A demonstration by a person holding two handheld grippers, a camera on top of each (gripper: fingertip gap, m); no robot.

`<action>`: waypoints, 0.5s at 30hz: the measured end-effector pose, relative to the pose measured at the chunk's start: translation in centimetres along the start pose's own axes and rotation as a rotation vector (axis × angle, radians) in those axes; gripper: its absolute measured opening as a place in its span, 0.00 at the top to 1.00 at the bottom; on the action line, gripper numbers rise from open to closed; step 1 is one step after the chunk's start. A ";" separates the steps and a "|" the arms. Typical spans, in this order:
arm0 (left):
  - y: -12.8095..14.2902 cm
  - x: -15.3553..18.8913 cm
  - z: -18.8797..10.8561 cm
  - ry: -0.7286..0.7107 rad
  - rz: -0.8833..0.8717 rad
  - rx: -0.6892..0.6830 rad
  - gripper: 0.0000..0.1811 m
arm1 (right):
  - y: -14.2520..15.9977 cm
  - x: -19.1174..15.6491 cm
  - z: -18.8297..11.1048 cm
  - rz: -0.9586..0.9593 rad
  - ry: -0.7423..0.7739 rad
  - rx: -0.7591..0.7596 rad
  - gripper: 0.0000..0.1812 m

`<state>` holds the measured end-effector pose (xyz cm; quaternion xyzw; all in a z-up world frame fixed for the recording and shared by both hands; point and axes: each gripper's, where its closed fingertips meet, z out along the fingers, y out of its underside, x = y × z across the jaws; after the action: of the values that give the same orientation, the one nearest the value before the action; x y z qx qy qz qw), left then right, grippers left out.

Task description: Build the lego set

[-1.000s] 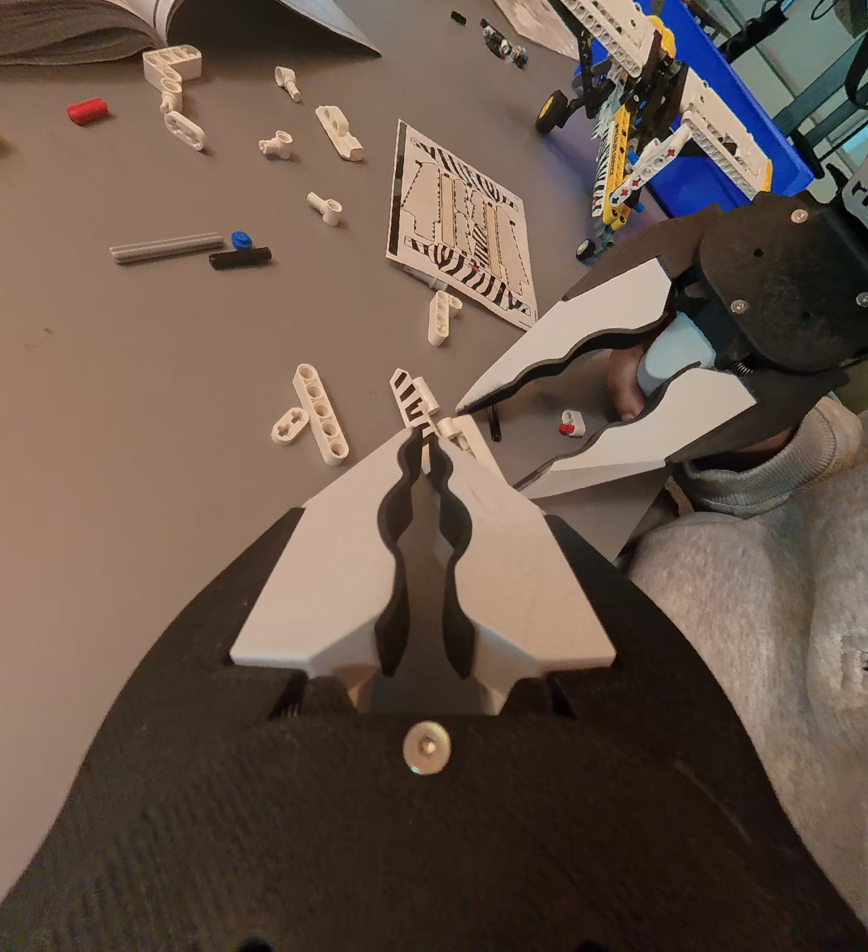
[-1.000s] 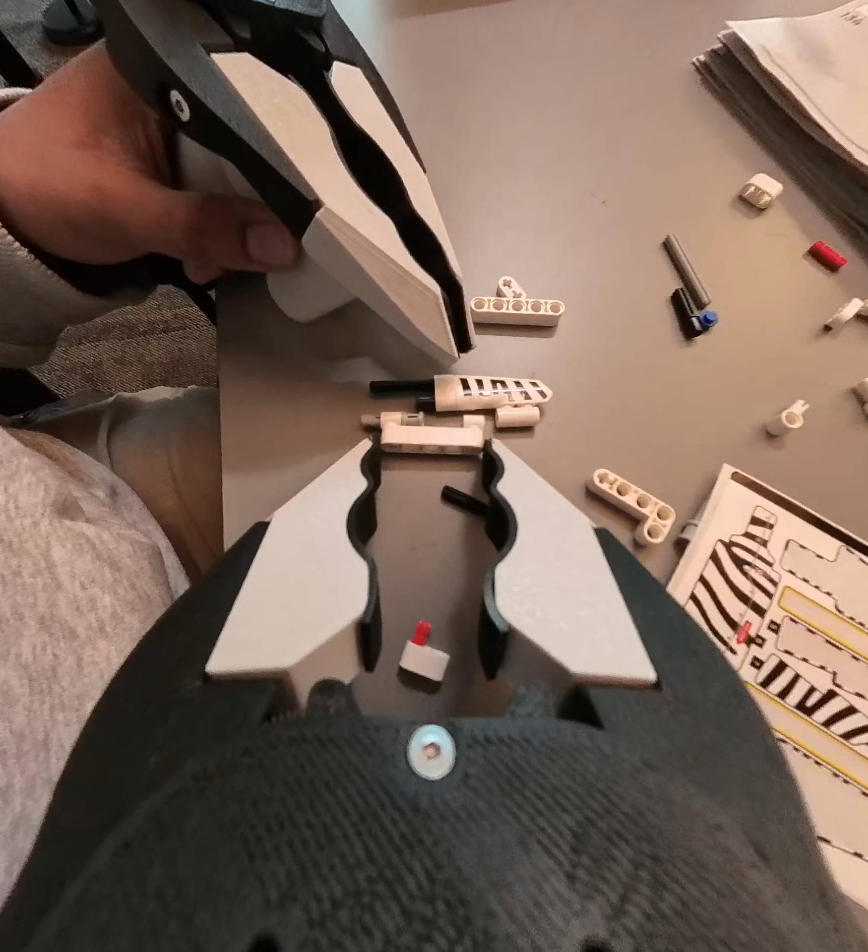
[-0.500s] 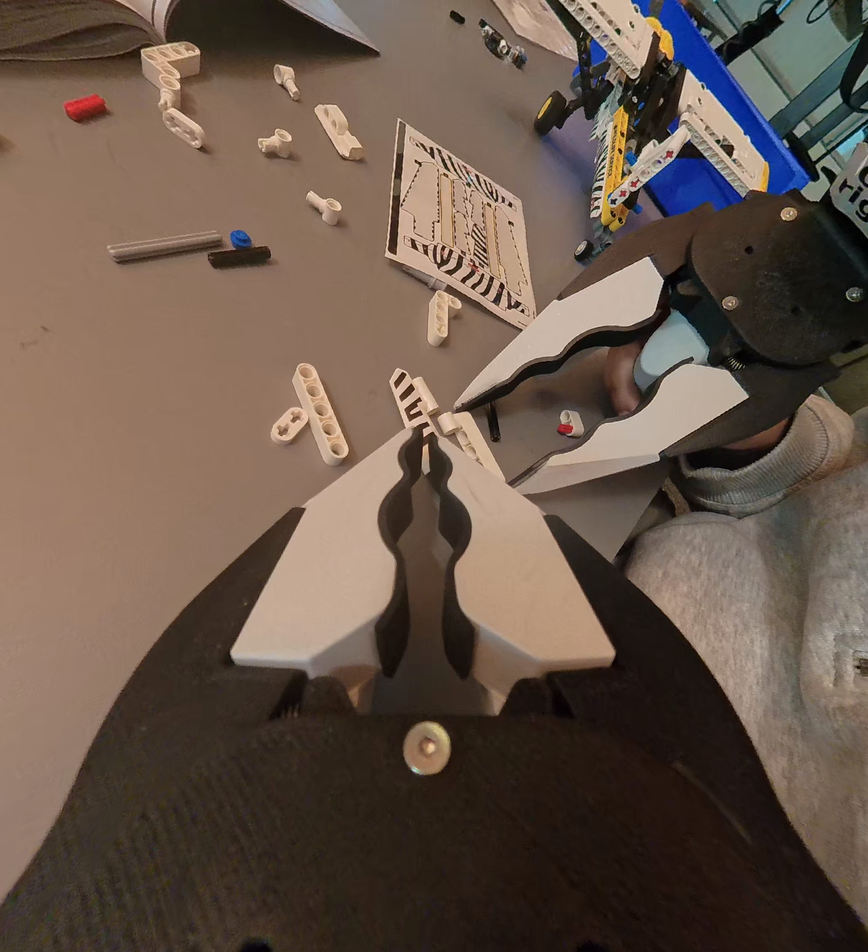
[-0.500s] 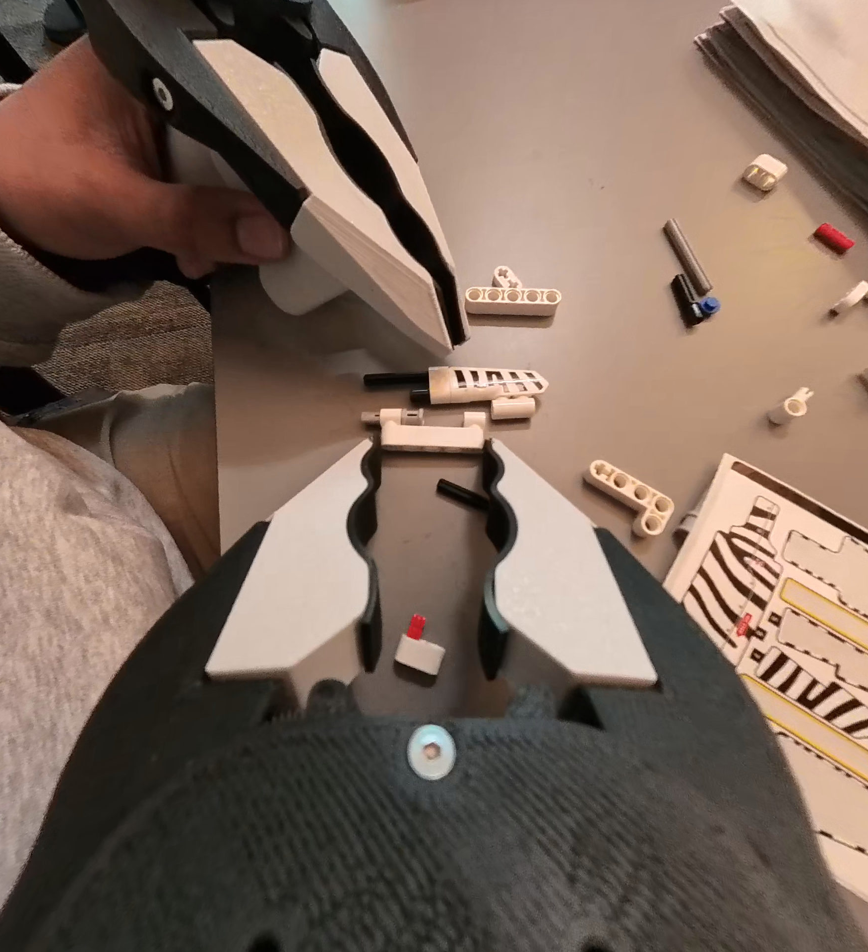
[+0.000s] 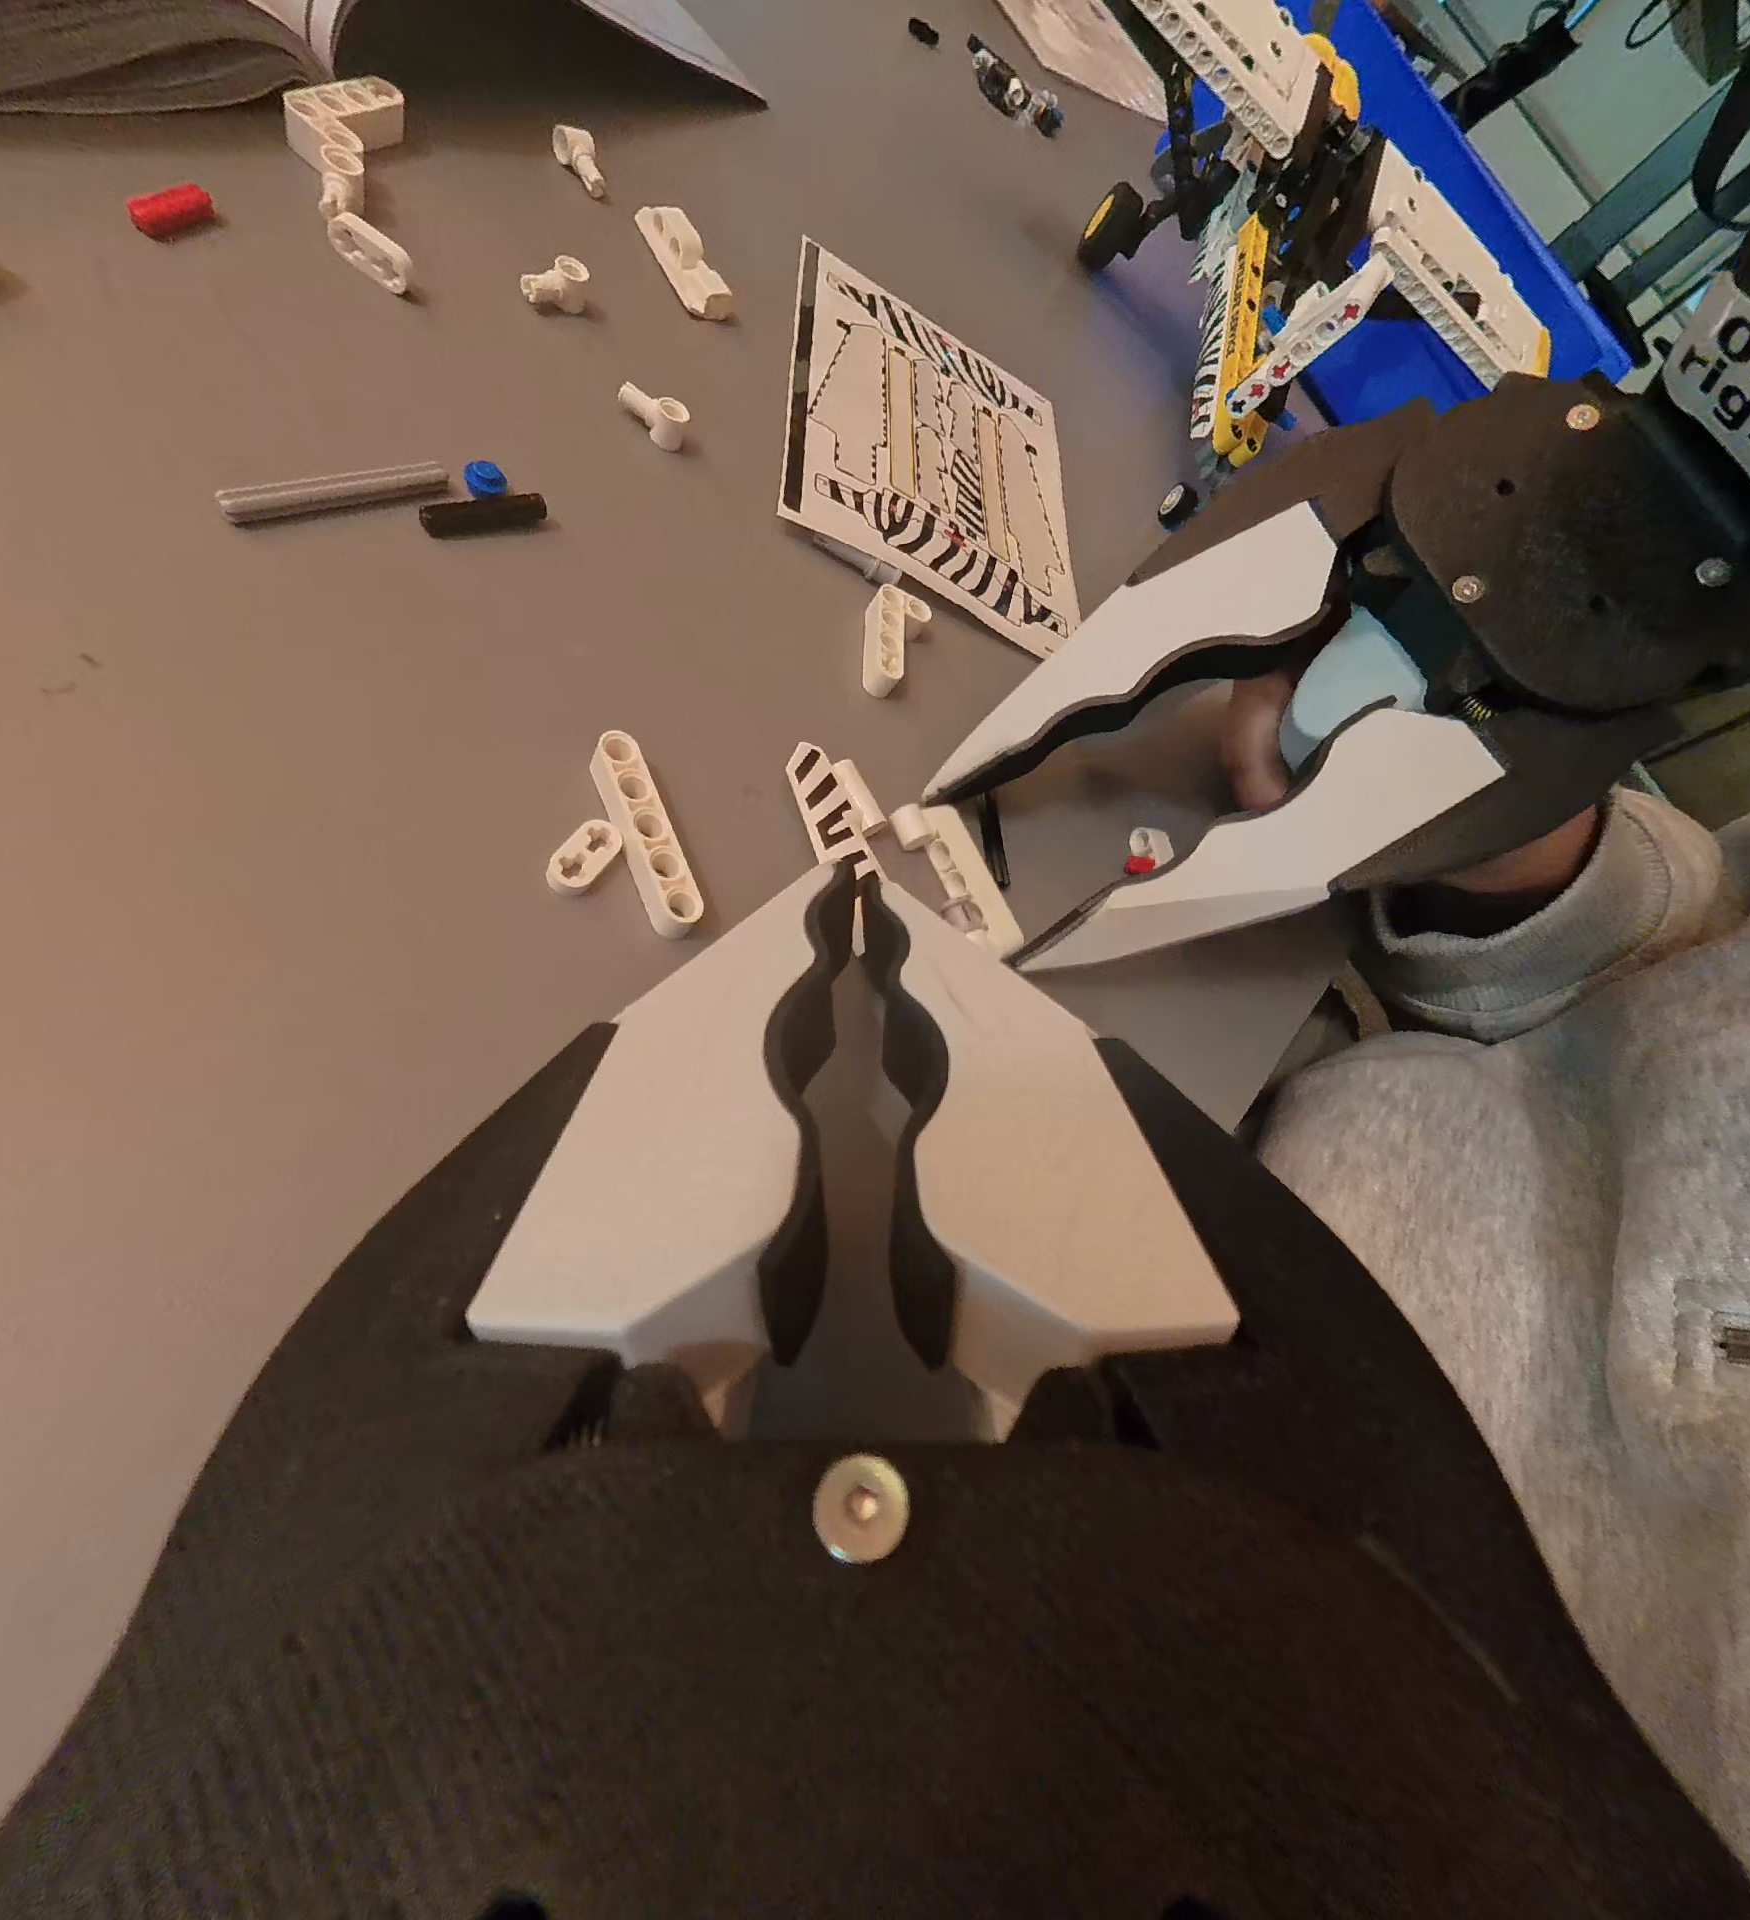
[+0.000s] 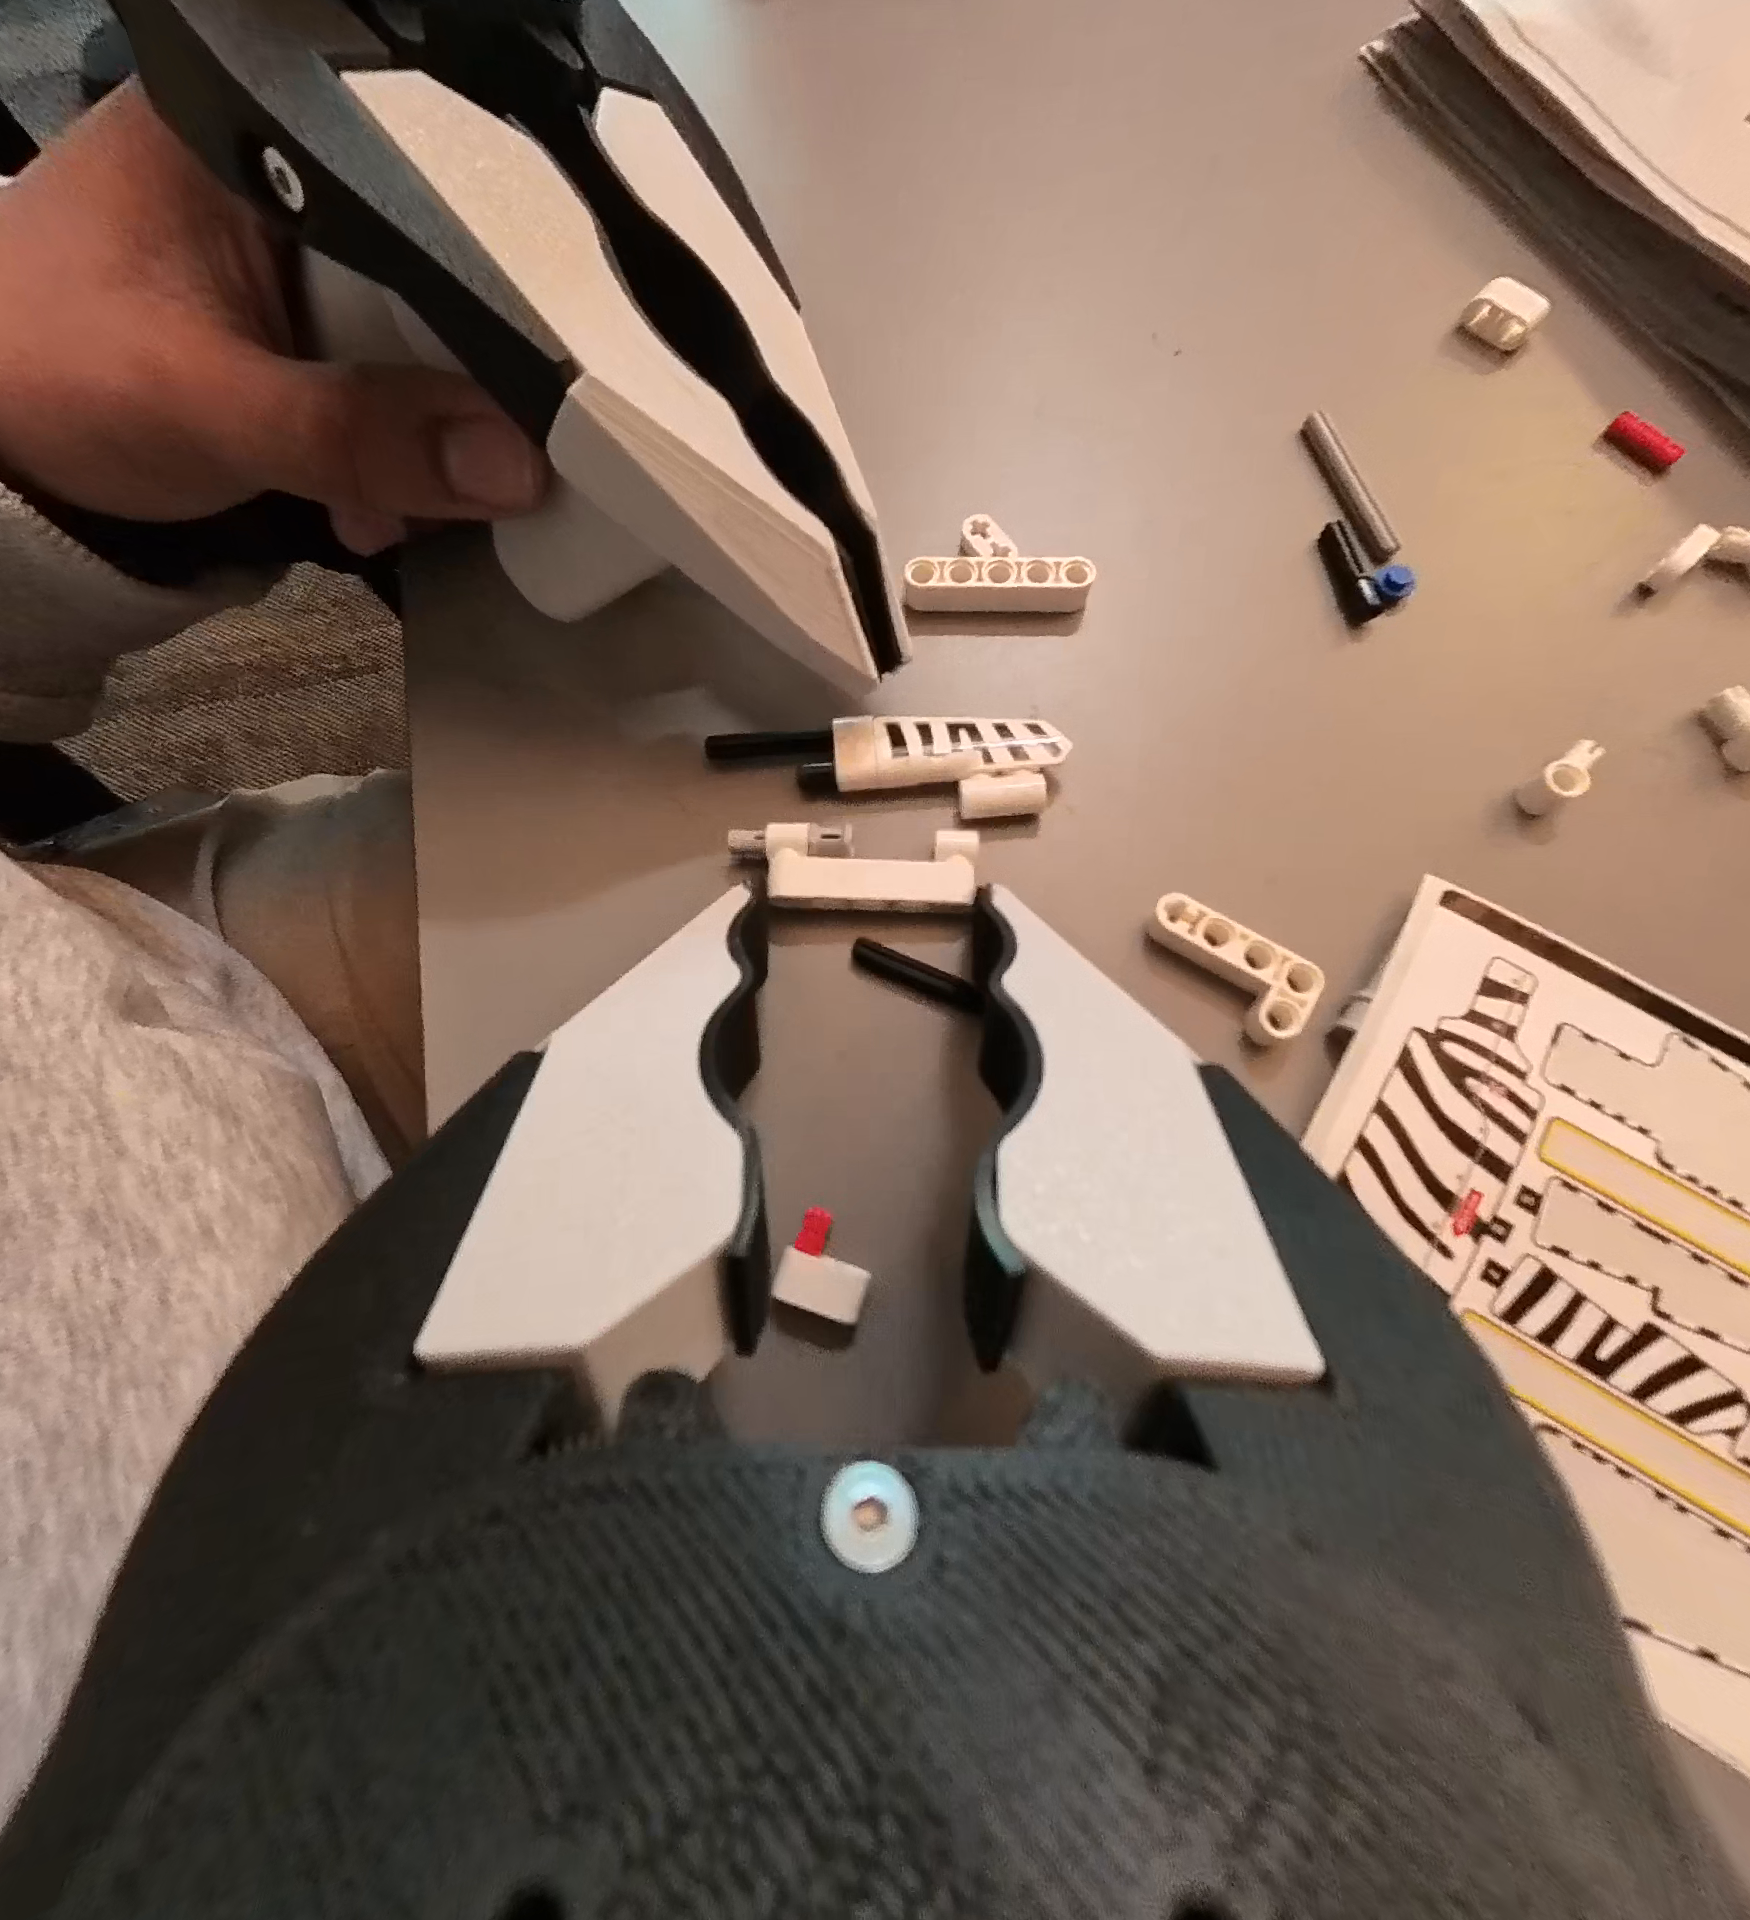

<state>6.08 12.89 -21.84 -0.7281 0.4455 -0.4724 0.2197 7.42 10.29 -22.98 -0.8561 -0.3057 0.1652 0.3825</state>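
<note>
My right gripper (image 6: 871, 906) is open low over the grey table. Its two fingertips flank a short white beam assembly (image 6: 871, 871); I cannot tell whether they touch it. A black pin (image 6: 910, 969) and a small white piece with a red pin (image 6: 819, 1283) lie between its fingers. My left gripper (image 5: 855, 883) is shut and empty. It hovers just above a white zebra-striped panel with black pins (image 6: 954, 743), which also shows in the left wrist view (image 5: 829, 810). The right gripper (image 5: 975, 878) shows there too, around the white beam (image 5: 954, 868).
A zebra sticker sheet (image 6: 1629, 1195) lies to the right. Loose white beams (image 6: 1001, 575) (image 6: 1245, 961), a grey axle (image 5: 331, 490) and a red piece (image 5: 170, 208) are scattered. A partly built model (image 5: 1297, 208), a blue bin and a booklet (image 6: 1629, 156) stand farther off. The table edge is at the left. The tips of both grippers are at nearly the same place.
Almost nothing. The right gripper's body has lifted slightly in the left wrist view while its tips stay at the white beam. Both jaws keep the same width.
</note>
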 end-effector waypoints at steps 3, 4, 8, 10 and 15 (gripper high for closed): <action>0.0 0.0 0.0 0.001 -0.002 0.000 1.00 | 0.1 0.3 -0.1 0.010 0.003 0.001 0.79; 0.0 0.0 0.0 0.002 -0.003 -0.001 1.00 | 0.1 0.4 -0.2 0.011 0.006 0.001 0.79; 0.0 0.0 0.0 0.006 -0.007 -0.002 1.00 | 0.1 0.8 -0.2 0.012 0.015 0.000 0.79; 0.0 0.0 0.0 0.006 -0.008 -0.003 1.00 | 0.1 0.9 -0.2 0.013 0.015 0.000 0.79; 0.0 -0.1 0.0 -0.001 -0.009 -0.003 1.00 | 0.0 1.1 -0.1 0.009 0.007 0.000 0.79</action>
<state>6.07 12.94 -21.91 -0.7305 0.4431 -0.4724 0.2166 8.29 10.92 -22.97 -0.8581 -0.3006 0.1639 0.3828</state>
